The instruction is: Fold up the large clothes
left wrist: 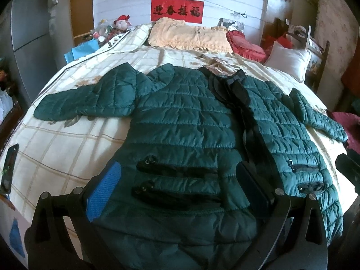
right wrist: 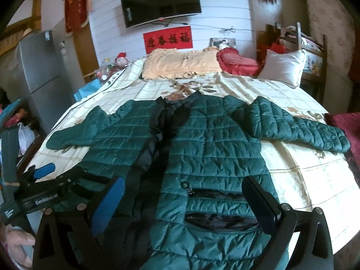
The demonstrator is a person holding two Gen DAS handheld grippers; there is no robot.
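Green quilted jacket (left wrist: 180, 121) spread flat, front up, across the near half of the bed (left wrist: 67, 139), hem at the near edge, collar toward the pillows. Front open down the middle, dark lining (left wrist: 238, 103) showing. Sleeves out to both sides: one (left wrist: 85, 103) toward the left edge, the other (left wrist: 317, 117) reaching the right edge. Zipped pockets (left wrist: 177, 171) low on each front panel.

Left gripper (left wrist: 177, 193) over the hem at the near edge, fingers wide apart, blue pad (left wrist: 103, 191) on one, dark pad (left wrist: 254, 184) on the other, nothing pinched between. Right gripper (right wrist: 184, 204) likewise above the other panel's hem, fingers spread wide, empty; from its camera, left gripper (right wrist: 48, 181) also in sight at the near left corner.

At the head end: yellow frilled pillow (left wrist: 189, 36), red cushion (left wrist: 245, 45), white pillow (left wrist: 288, 60) toward the right corner. Red banner (left wrist: 177, 10) and television (right wrist: 160, 2) on the far wall, grey fridge (right wrist: 42, 76) beside the left edge, phone (left wrist: 9, 168) lying on the bed at its left edge.
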